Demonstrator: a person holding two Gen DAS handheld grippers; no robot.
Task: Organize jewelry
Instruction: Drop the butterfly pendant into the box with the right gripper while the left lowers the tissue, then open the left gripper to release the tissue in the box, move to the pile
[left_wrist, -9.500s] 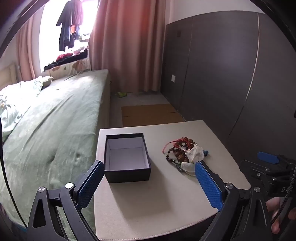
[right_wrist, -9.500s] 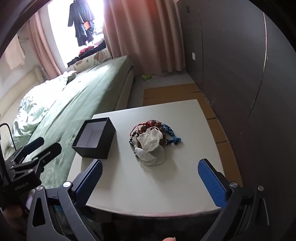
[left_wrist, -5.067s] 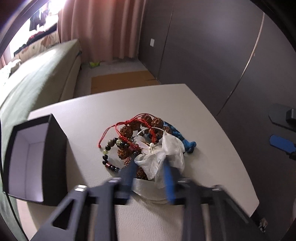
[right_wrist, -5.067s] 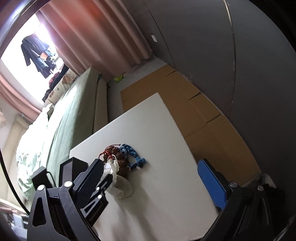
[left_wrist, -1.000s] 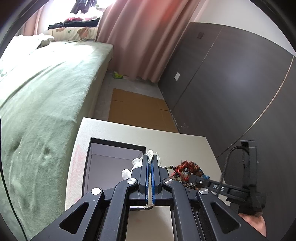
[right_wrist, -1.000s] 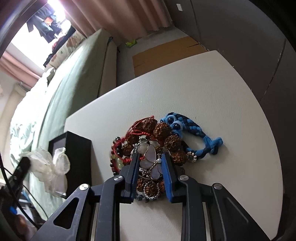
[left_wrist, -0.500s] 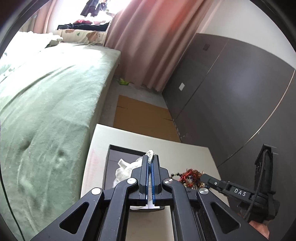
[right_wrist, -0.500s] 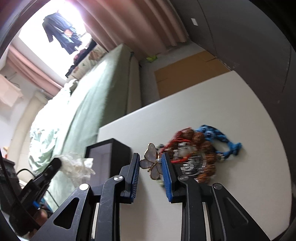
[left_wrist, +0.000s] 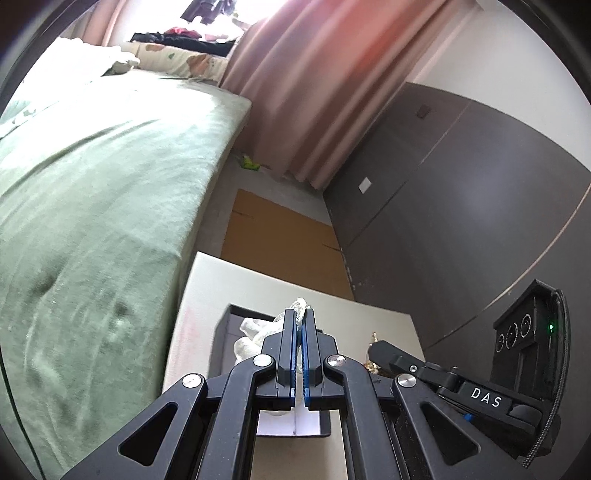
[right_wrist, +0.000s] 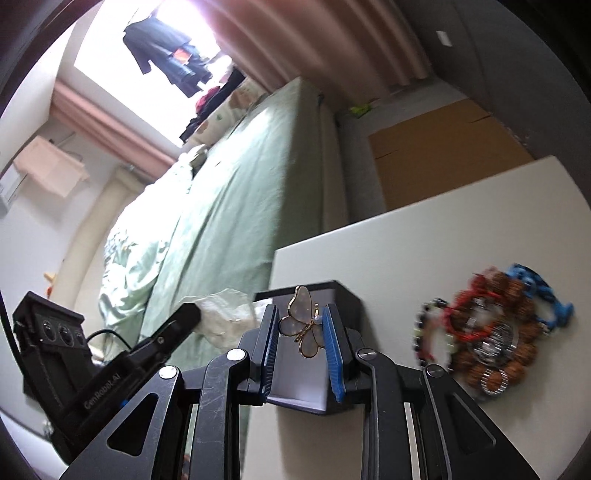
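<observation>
The right claw grips a gold-rimmed butterfly brooch between its blue pads, held in the air just above the open black box — the landmark here. The left claw is clamped on a crumpled clear plastic bag, which hangs over the box's near-bed side. Right of the box, apart from it, a heap of bead bracelets lies on the white bench — a blue braided cord at its far edge.

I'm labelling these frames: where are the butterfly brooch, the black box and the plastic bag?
butterfly brooch (right_wrist: 302, 322): right wrist view, lower wing.
black box (right_wrist: 345, 297): right wrist view, far rim.
plastic bag (left_wrist: 253, 326): left wrist view, crumpled fold.
</observation>
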